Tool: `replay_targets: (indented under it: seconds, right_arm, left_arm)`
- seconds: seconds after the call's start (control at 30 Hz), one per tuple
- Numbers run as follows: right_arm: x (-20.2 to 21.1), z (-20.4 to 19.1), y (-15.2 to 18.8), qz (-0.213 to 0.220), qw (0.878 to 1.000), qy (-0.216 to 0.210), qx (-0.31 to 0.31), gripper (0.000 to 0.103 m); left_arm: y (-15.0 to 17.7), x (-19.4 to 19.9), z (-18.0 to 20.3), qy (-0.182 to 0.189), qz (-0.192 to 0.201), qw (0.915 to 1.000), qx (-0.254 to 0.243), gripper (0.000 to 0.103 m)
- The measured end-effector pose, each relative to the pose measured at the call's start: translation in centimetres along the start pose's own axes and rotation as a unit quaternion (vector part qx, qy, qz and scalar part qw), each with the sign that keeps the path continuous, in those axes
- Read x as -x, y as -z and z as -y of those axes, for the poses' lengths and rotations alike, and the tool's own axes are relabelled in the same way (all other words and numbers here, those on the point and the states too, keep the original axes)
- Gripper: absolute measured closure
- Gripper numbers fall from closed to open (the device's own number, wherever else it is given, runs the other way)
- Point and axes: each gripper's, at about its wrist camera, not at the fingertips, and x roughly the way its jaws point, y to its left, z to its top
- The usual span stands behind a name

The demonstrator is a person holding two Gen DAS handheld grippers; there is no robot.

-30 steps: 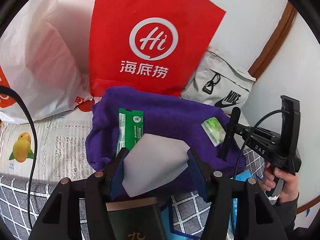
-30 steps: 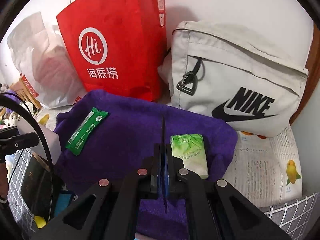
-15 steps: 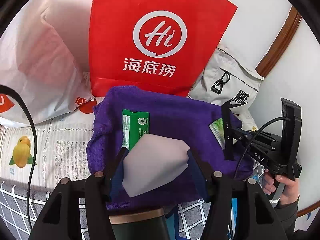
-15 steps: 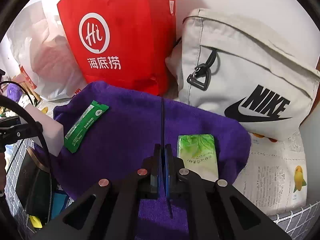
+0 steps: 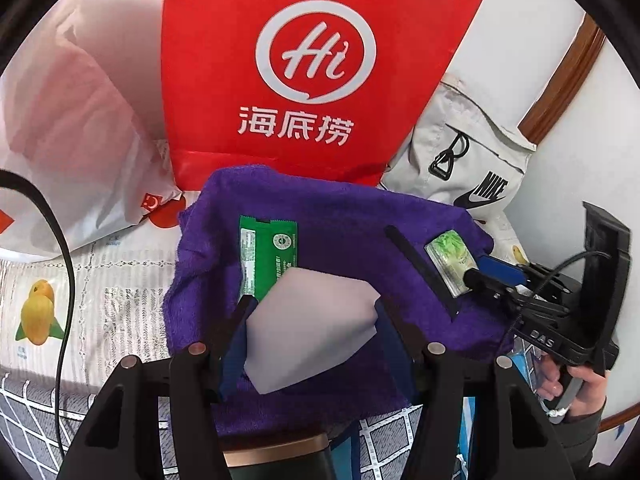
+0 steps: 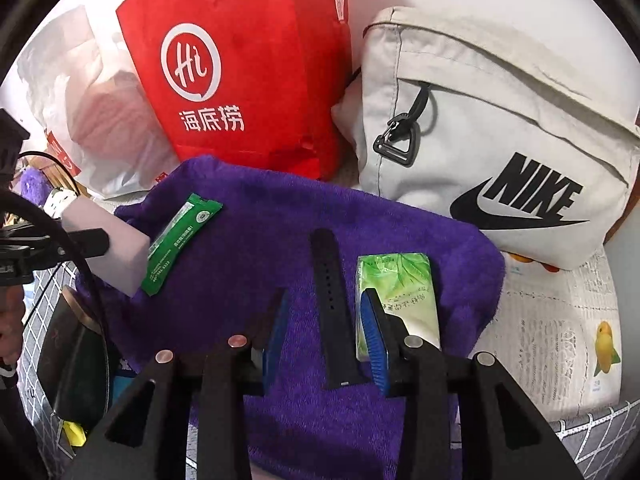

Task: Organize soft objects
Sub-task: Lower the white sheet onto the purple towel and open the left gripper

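Note:
A purple towel (image 5: 344, 224) (image 6: 256, 248) lies spread on the table. On it lie a green sachet (image 5: 269, 256) (image 6: 180, 240), a green tissue pack (image 5: 450, 262) (image 6: 396, 292) and a black strap (image 5: 420, 264) (image 6: 332, 312). My left gripper (image 5: 310, 312) is shut on a pale pink sponge block (image 5: 308, 320) (image 6: 104, 248) just above the towel's near edge. My right gripper (image 6: 326, 324) (image 5: 486, 276) is open, its fingers on either side of the strap, which lies flat on the towel.
A red Hi paper bag (image 5: 312, 68) (image 6: 244, 64), a white plastic bag (image 5: 68, 112) and a grey Nike pouch (image 6: 496, 140) (image 5: 460, 160) stand behind the towel. A dark box (image 5: 276, 456) (image 6: 76, 364) lies by the towel's near left corner. A fruit-print cloth (image 5: 80, 300) covers the table.
My right gripper has opened and let go of the black strap, which now lies flat on the towel. My left gripper has moved slightly forward with the sponge.

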Motion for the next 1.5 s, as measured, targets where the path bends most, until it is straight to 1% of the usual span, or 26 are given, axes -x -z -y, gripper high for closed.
replay_targets:
  seconds: [0.27,0.37,0.47,0.53,0.57,0.67,0.7,0.73,0.8,0.83,0.9,1.07,1.17,1.43,1.5]
  right_arm:
    - [2.0,-0.4,0.9,0.01,1.0,0.004,0.001,0.066]
    - [2.9,-0.3,1.3,0.015,1.0,-0.001,-0.004,0.064]
    - [4.0,-0.3,1.9,0.023,1.0,-0.004,-0.009,0.063]
    - [4.7,-0.2,2.2,0.028,0.999,-0.006,-0.014,0.06]
    - [5.1,-0.1,2.4,0.032,0.999,-0.008,-0.019,0.059]
    - [5.6,0.0,2.7,0.036,0.999,-0.011,-0.026,0.059]
    - [5.8,0.1,2.7,0.036,0.999,-0.009,-0.027,0.059]
    - [5.8,0.2,2.8,0.035,0.999,-0.008,-0.027,0.059]
    - [6.1,0.4,3.0,0.034,0.999,-0.007,-0.03,0.059]
    - [6.2,0.5,3.2,0.035,0.999,-0.007,-0.032,0.059]
    - [6.4,0.7,3.4,0.035,0.999,-0.008,-0.036,0.059]
    - [6.8,0.4,3.9,0.033,0.999,-0.016,-0.038,0.059]
    - [7.1,-0.3,4.5,0.03,0.999,-0.019,-0.034,0.059]
    - [8.8,-2.0,6.0,0.027,0.999,-0.028,-0.023,0.058]
    - [9.4,-2.3,6.5,0.029,0.999,-0.029,-0.023,0.052]
  left_arm:
    - [-0.6,-1.2,0.2,-0.005,-0.017,0.9998,0.001,0.044]
    - [-1.1,-1.7,0.3,-0.012,-0.023,0.9997,0.003,0.044]
    - [-1.4,-2.5,1.1,-0.007,-0.032,0.9994,-0.007,0.044]
    - [-1.6,-3.3,1.7,-0.008,-0.042,0.999,-0.012,0.043]
    - [-1.6,-3.6,1.9,-0.007,-0.047,0.9988,-0.014,0.043]
    - [-1.7,-4.5,2.2,-0.003,-0.064,0.9979,-0.014,0.042]
    - [-1.8,-4.7,2.3,-0.005,-0.067,0.9977,-0.013,0.038]
    - [-1.9,-4.9,2.2,-0.01,-0.07,0.9974,-0.01,0.038]
    - [-2.1,-5.1,2.2,-0.011,-0.071,0.9974,-0.005,0.032]
    - [-2.1,-5.1,2.2,-0.013,-0.071,0.9974,-0.004,0.03]
    - [-2.2,-4.8,2.3,-0.019,-0.067,0.9975,-0.009,0.029]
    - [-2.1,-4.3,1.9,-0.051,-0.065,0.9965,-0.014,0.028]
    - [-2.1,-3.9,1.4,-0.048,-0.065,0.9967,-0.007,0.024]
    - [-1.3,-1.4,0.9,-0.056,-0.049,0.9972,0.003,0.022]
    - [-1.0,-0.7,0.9,-0.057,-0.047,0.9973,0.003,0.022]
